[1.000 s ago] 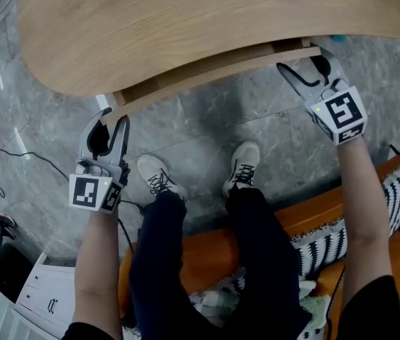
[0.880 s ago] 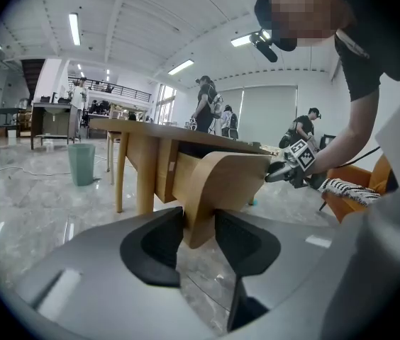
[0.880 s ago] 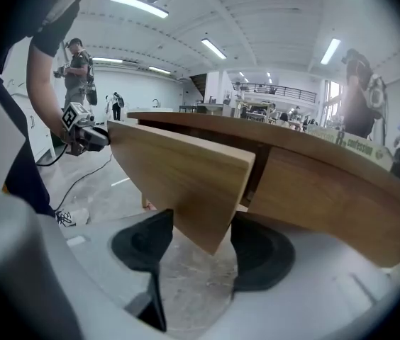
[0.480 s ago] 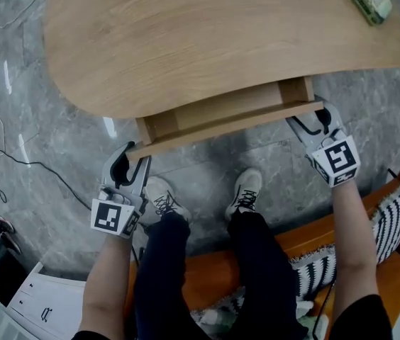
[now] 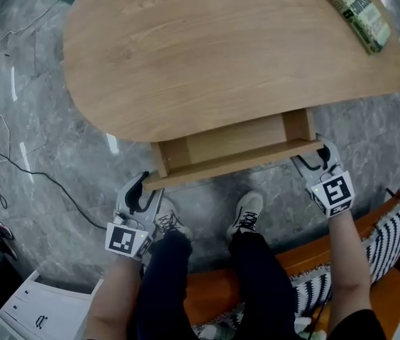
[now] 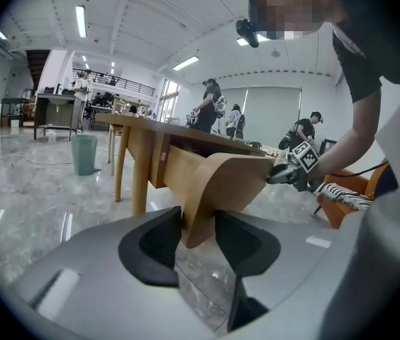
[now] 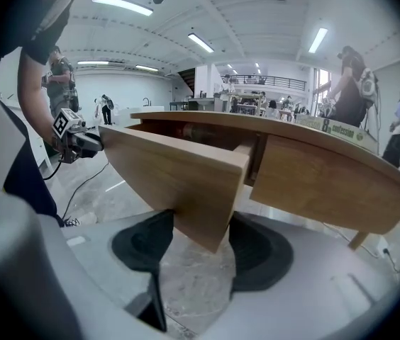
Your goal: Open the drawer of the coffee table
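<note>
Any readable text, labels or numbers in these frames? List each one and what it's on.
"8": large white digit on the green packet, seen in the right gripper view; a tentative reading.
Other print on that packet: too small and blurred to read in any view.
Patterns on the left marker cube and right marker cube: black-and-white squares, no words.
Nothing else is legible.

Upper right of the head view: a large white "8" on the green package (image 5: 352,9), smaller print beside it too blurred to read (same "8" in the right gripper view). Elsewhere only letterless black-and-white square markers (image 5: 127,239), on left gripper (image 5: 150,184) and right gripper (image 5: 313,154).
</note>
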Demonstrator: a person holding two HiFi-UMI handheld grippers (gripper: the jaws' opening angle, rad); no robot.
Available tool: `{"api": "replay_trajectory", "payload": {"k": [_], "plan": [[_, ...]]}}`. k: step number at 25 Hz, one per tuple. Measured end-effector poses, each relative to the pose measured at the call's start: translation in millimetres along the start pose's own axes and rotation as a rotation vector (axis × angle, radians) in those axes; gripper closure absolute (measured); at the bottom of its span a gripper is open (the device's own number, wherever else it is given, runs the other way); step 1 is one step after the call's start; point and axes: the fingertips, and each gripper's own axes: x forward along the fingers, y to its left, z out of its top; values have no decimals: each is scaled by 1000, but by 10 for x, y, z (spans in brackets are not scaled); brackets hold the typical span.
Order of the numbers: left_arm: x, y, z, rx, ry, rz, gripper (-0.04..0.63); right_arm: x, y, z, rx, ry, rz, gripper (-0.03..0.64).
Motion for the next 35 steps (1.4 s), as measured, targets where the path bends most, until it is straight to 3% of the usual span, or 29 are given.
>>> {"api": "replay_trajectory", "payload": {"k": [18, 25, 30, 35], "plan": [[-142, -214, -298, -5, 101, -46, 457, -167, 249, -349, 72, 70, -3, 371], [-195, -272, -371, 16, 109, -68, 457, -222, 326, -444, 79, 81, -8, 371], [-284, -274, -455, 82, 177, -86, 453, -271, 385, -493, 61, 129, -1, 371], [-499, -253, -399, 77, 201, -64, 453, -456, 416, -454, 103, 144, -13, 371]]}}
